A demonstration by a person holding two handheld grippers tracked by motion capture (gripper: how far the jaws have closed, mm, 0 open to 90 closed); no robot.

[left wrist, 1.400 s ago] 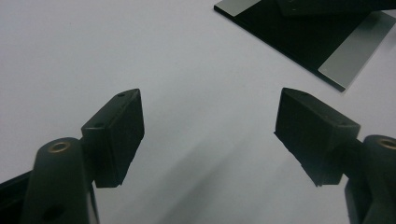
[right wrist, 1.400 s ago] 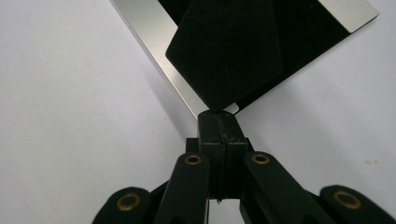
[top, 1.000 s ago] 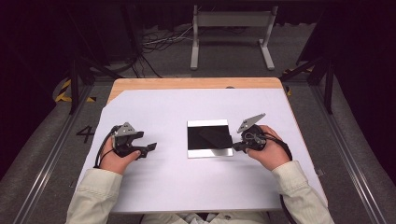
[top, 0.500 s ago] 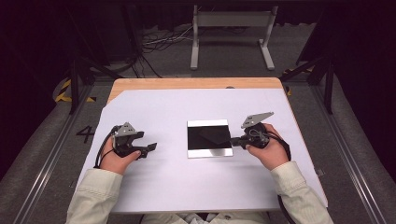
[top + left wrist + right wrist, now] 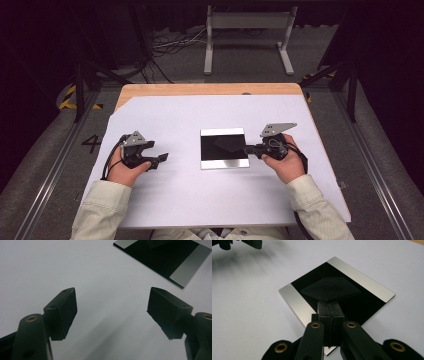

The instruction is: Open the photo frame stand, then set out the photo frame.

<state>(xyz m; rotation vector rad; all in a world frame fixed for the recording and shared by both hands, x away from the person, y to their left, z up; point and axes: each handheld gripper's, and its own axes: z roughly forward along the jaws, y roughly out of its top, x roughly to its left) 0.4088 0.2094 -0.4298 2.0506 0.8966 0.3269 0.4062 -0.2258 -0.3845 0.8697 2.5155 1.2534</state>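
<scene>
Right gripper view: a dark diamond-shaped cloth is seemingly pinched at its near corner by the closed right gripper, long axis lying crosswise on the black plate; the left gripper is held wide open, empty.

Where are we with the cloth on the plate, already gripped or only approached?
Gripped: the right tongs are shut on a corner of the dark cloth, which lies flat on the black plate. Moving it is left. The left tongs rest open on the table, apart.
</scene>
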